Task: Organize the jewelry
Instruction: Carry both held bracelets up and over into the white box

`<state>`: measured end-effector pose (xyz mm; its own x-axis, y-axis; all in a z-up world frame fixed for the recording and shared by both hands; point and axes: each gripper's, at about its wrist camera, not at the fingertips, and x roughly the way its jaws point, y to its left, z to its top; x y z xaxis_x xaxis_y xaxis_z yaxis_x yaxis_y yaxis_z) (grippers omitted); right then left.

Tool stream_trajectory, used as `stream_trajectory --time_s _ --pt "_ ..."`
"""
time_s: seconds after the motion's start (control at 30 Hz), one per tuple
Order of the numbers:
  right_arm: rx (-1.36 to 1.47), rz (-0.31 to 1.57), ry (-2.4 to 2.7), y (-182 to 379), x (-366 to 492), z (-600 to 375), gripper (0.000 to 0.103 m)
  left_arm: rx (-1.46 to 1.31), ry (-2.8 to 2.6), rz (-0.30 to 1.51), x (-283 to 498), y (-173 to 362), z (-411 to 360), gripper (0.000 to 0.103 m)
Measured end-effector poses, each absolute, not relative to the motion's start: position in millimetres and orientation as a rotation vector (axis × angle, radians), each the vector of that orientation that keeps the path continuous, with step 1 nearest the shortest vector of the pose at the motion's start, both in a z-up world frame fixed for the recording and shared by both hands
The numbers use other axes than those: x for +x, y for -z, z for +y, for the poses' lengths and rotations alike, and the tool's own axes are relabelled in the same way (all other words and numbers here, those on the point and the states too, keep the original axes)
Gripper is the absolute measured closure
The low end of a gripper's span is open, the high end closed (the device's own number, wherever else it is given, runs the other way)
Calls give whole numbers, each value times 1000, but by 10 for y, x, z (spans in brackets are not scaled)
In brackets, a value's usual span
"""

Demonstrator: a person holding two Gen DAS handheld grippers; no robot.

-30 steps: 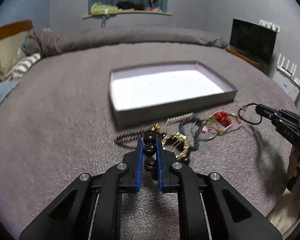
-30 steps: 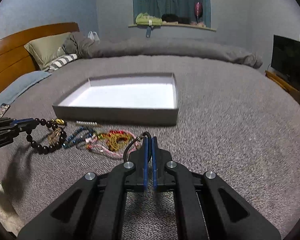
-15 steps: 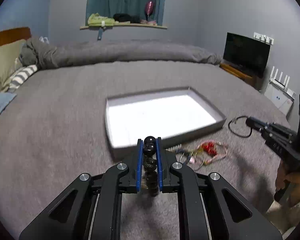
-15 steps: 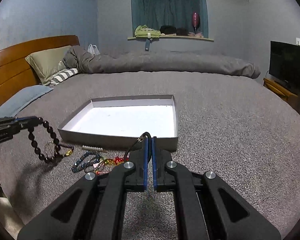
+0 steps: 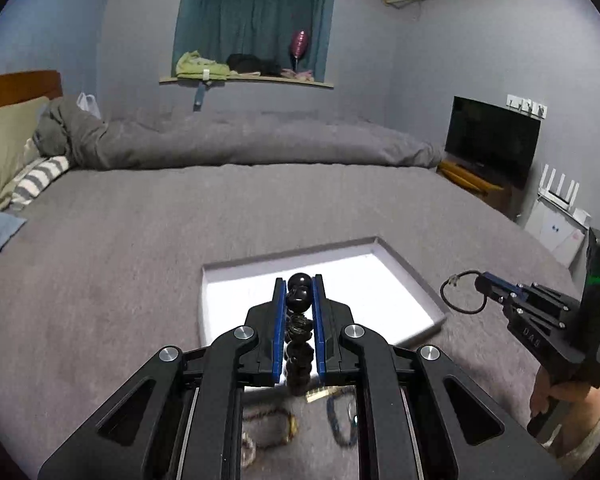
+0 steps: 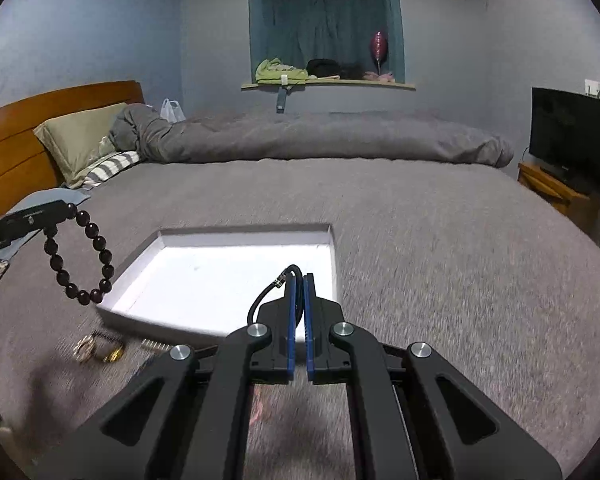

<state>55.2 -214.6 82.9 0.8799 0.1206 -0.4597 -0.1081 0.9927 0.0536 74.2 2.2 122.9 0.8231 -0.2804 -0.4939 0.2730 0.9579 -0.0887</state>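
Observation:
My left gripper (image 5: pixel 299 285) is shut on a dark bead bracelet (image 5: pixel 298 332), whose beads sit between the blue pads and trail down under them. From the right wrist view that bracelet (image 6: pixel 80 258) hangs as a loop in the air from the left gripper (image 6: pixel 66 211), beside the box's left near corner. My right gripper (image 6: pixel 299 280) is shut on a thin black cord bracelet (image 6: pixel 266 294), which shows as a ring (image 5: pixel 460 293) right of the box. A shallow white box (image 5: pixel 414 278) lies open on the grey bed, just beyond both grippers.
More jewelry lies on the blanket in front of the box: brown and blue bead strands (image 5: pixel 342 424) and gold pieces (image 6: pixel 98 351). A rolled duvet (image 6: pixel 320 140), pillows (image 6: pixel 78 140) and a wooden headboard sit far back. A TV (image 5: pixel 492 140) stands to the right.
Both grippers rose from the blanket with their bracelets and moved toward the box. The bead bracelet now hangs free, and the loose jewelry has slipped low in both views.

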Motion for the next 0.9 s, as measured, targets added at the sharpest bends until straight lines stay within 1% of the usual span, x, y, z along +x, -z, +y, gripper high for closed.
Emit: stream_trajectory --time_s 0.13,0.27,0.57,0.73,0.9 --pt "16 466 -88 -862 830 -2106 99 -24 286 554 1018 -1166 -68 90" --pt "28 490 -90 -780 1057 -2088 99 -38 287 581 1210 -1060 -96 90" --pt "16 695 -148 -267 1297 -2035 99 -54 246 747 1531 -468 117 90" --pt "12 737 -154 -181 1303 -2035 99 -73 225 801 1584 -319 306 90" --pt "13 755 -159 -137 1296 -2040 99 -63 227 846 1633 -209 291 90"
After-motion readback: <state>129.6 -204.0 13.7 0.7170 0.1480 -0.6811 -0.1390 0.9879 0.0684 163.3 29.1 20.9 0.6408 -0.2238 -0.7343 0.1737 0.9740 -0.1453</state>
